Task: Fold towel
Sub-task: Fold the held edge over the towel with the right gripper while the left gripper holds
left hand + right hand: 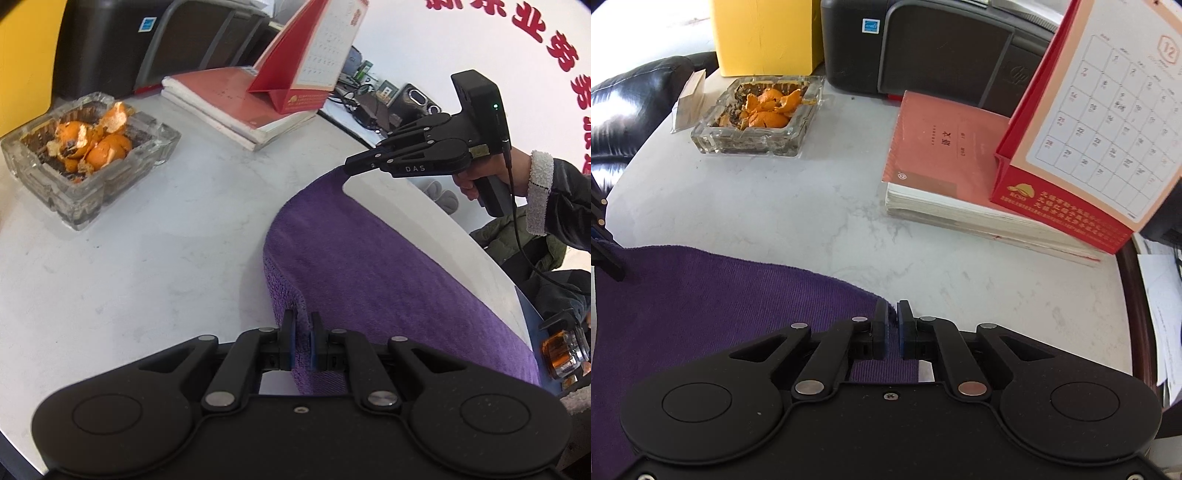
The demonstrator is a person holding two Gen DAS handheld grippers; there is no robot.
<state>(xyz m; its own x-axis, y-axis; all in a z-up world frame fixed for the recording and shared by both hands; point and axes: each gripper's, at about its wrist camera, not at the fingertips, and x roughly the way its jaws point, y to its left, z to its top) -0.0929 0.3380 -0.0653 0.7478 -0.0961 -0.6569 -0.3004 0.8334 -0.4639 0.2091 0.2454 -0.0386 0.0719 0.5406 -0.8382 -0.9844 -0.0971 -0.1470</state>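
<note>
So the towel [369, 266] is a deep purple one, ribbed microfiber-looking texture with a stitched hem. It's partly lifted off the white marble-ish table [166, 229], with two corners pinched up and the cloth stretched in a curved band between them, sagging a bit in the middle. Relative to the glass ashtray [88, 155], it sits on the near side, well apart from it.

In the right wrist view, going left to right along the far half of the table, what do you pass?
Small clear packet → glass ashtray holding orange peel → red-covered book → red desk calendar, its base standing on the book.
</note>
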